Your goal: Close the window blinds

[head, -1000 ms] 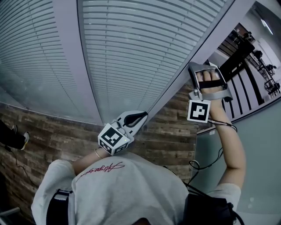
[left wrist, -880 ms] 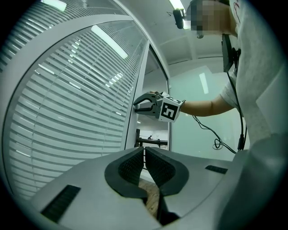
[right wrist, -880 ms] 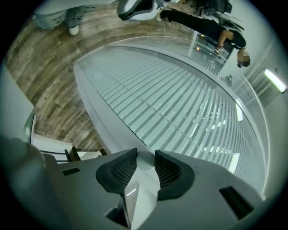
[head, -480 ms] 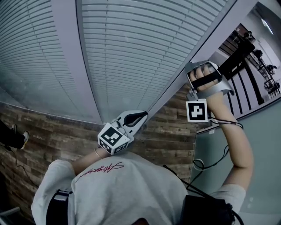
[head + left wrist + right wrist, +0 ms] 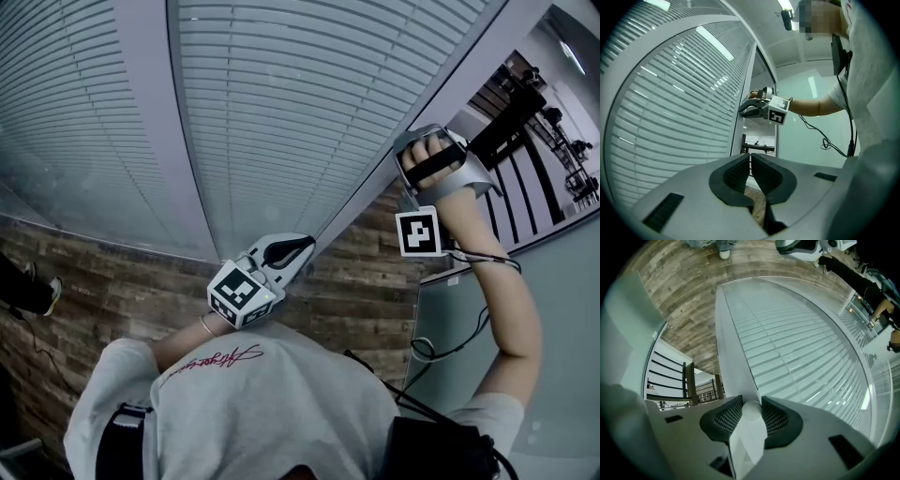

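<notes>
Horizontal slatted window blinds (image 5: 300, 103) hang behind glass, with the slats partly tilted. A grey frame post (image 5: 450, 84) borders them on the right. My right gripper (image 5: 419, 145) is raised against that post. In the right gripper view, the right gripper (image 5: 751, 405) is shut on a white round-ended blind-control knob (image 5: 751, 417) that runs along the post (image 5: 731, 348). My left gripper (image 5: 305, 249) is held low in front of the blinds. Its pads (image 5: 740, 171) are nearly touching, with nothing between them. The left gripper view shows the right gripper (image 5: 744, 108) at the post's edge.
Wood-plank floor (image 5: 112, 291) lies below the window. A person's shoe (image 5: 33, 286) shows at the far left. Black railings (image 5: 525, 131) stand beyond the post on the right. A black cable (image 5: 441, 342) dangles from the right arm beside a pale green wall (image 5: 553, 309).
My right gripper has rolled about the knob and shifted slightly up and left along the post. The left gripper has barely moved.
</notes>
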A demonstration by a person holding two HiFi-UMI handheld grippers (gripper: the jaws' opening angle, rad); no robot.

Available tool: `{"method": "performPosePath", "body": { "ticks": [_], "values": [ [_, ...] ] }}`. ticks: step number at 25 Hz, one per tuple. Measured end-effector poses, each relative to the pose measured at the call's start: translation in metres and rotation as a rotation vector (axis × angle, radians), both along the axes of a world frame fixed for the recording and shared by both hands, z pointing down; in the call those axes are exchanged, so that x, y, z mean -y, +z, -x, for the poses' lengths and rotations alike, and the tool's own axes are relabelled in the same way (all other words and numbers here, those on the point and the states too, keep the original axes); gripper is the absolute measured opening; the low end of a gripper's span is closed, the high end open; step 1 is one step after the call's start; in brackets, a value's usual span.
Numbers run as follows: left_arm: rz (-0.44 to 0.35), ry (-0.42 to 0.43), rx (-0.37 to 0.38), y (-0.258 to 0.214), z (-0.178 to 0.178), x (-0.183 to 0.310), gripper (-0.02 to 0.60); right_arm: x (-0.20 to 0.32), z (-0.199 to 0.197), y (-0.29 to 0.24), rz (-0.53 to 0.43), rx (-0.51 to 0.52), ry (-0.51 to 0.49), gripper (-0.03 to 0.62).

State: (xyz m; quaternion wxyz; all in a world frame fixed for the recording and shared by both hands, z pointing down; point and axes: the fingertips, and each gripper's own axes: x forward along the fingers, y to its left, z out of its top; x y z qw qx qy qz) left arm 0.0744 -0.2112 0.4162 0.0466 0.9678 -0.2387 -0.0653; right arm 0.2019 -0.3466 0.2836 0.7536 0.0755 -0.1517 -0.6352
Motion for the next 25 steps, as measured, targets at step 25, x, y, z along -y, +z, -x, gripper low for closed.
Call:
{"method": "performPosePath", "body": {
  "ticks": [25],
  "values": [
    [-0.038,-0.096,0.003,0.019,0.004,-0.084,0.02,-0.184,0.0,0.039,-0.365,2.129,-0.33,0.038]
  ]
}}
